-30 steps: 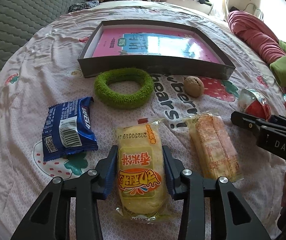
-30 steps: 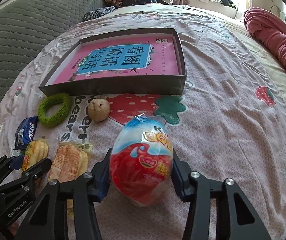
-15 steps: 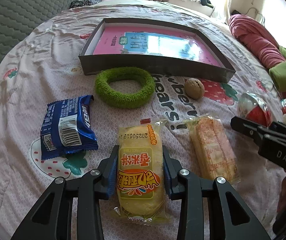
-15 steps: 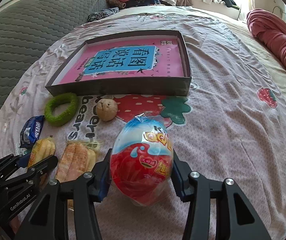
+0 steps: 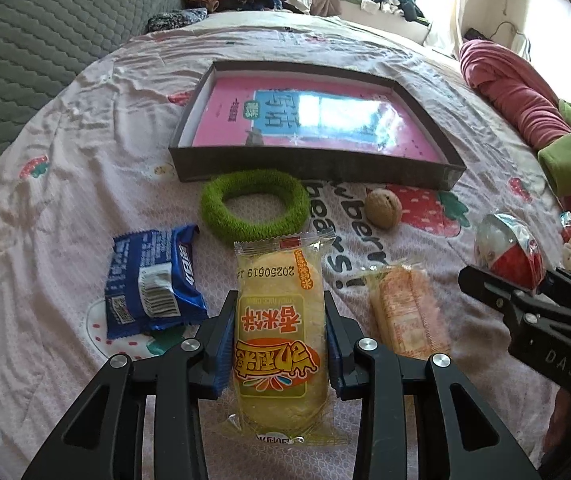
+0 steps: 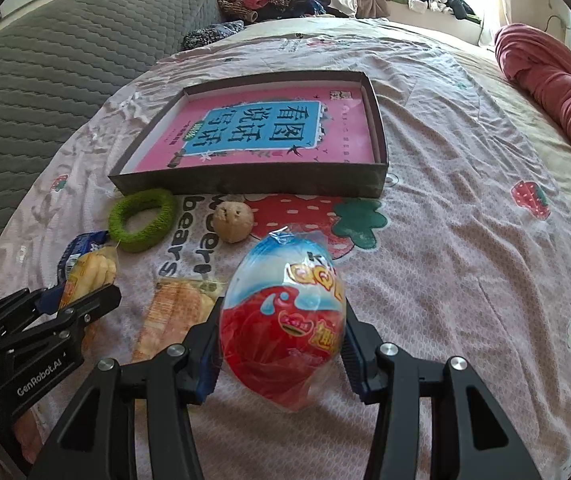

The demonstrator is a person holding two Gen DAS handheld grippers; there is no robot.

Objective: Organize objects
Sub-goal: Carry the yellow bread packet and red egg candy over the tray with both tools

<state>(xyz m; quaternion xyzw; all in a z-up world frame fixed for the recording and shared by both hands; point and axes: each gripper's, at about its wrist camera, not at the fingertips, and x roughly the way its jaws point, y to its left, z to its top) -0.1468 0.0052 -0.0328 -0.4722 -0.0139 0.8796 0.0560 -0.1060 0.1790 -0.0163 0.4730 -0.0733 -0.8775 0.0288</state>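
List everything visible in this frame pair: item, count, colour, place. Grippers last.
Rice cracker pack: 1, yellow, between the left gripper's pads.
Egg-shaped toy: 1, red, blue and white, between the right gripper's pads.
Biscuit packet: 1, blue, on the bedsheet, left of the yellow pack.
Clear snack pack: 1, orange, right of it.
Ring: 1, green, before the tray.
Walnut: 1, brown, right of the ring.
Tray: 1, dark, holding a pink book.
Left gripper: gripping.
Right gripper: gripping.

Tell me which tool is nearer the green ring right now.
Left. The left tool, clamped on the yellow snack pack, sits just below the green ring; the right tool, holding the red egg, is farther off, beyond the walnut.
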